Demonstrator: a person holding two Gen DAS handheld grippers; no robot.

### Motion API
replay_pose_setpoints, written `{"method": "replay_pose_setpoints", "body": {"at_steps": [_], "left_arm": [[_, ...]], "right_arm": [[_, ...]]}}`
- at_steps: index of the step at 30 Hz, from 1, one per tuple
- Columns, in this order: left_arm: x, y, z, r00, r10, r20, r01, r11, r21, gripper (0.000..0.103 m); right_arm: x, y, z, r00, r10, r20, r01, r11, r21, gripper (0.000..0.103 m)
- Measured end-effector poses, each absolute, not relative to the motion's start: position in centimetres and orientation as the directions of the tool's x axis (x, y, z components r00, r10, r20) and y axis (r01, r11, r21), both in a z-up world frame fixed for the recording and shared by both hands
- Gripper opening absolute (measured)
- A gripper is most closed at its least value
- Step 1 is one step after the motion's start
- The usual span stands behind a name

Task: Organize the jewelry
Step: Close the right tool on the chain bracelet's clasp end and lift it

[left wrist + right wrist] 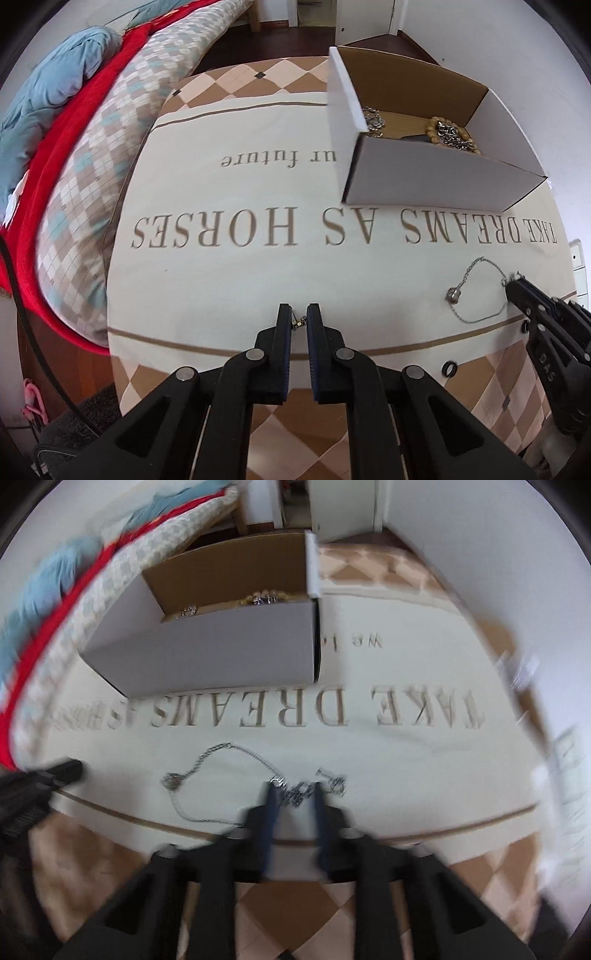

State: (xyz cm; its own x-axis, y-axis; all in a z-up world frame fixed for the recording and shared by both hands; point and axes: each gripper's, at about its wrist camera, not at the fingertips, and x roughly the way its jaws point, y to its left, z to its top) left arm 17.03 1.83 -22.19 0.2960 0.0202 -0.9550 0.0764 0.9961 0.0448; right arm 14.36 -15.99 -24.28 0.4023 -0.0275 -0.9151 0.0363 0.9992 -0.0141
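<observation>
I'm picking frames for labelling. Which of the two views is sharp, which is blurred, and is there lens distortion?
Left wrist view: sharp; the silver chain and the box are crisp. Right wrist view: motion-blurred, worst at the edges, smearing the right gripper. Both views: fisheye bending of the printed cloth, dark corners; soft even light, no glare.

Shiny metal chain [476, 291] on matt cloth [229, 280]; smooth cardboard box [424, 181].

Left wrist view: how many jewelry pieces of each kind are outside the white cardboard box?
Silver chain necklace with pendant: 1
Small black rings: 2
Small gold-coloured piece in left claw: 1
Total: 4
</observation>
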Motion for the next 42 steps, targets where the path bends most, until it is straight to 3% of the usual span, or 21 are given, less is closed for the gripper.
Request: {"method": "replay_pose_setpoints", "body": {"at_steps": [3, 13, 17, 20, 24, 32, 35, 42], "left_arm": [[16.7, 1.8, -21.8, 0.3, 0.01, -0.954, 0.08, 0.996, 0.036, 0.005], [17.2, 1.0, -18.9, 0.346, -0.052, -0.937, 0.099, 0.995, -0.019, 0.005], [17.2, 0.9, -18.3, 0.355, -0.058, -0.933, 0.097, 0.995, -0.025, 0.005], [17.1, 1.1, -18.5, 0.353, -0.05, -0.934, 0.086, 0.996, -0.02, 0.006], [17.1, 2.0, -19.5, 0.339, -0.026, -0.94, 0.067, 0.998, -0.003, 0.005], [16.9, 4.6, -20.7, 0.323, 0.01, -0.946, 0.023, 1.0, 0.019, 0.005], [16.9, 5.2, -20.6, 0.326, 0.01, -0.945, 0.012, 1.0, 0.015, 0.005], [16.8, 5.5, -19.7, 0.341, -0.01, -0.94, 0.008, 1.0, -0.007, 0.005]], "right_arm": [[14.3, -16.1, -24.1, 0.412, 0.005, -0.911, 0.042, 0.999, 0.024, 0.0], [13.5, -20.6, -18.5, 0.498, 0.184, -0.847, 0.114, 0.955, 0.275, 0.0], [14.8, -21.7, -20.1, 0.422, 0.343, -0.839, 0.104, 0.902, 0.42, 0.001], [15.3, -20.8, -21.2, 0.373, 0.326, -0.869, 0.078, 0.922, 0.379, 0.008], [15.5, -16.9, -21.7, 0.345, 0.355, -0.869, -0.048, 0.931, 0.362, 0.036], [15.4, -10.6, -24.2, 0.326, 0.271, -0.906, -0.159, 0.96, 0.23, 0.035], [15.0, -9.7, -24.3, 0.378, 0.197, -0.905, -0.18, 0.974, 0.138, 0.009], [14.3, -12.9, -21.4, 0.449, 0.261, -0.855, -0.099, 0.965, 0.243, 0.008]]}}
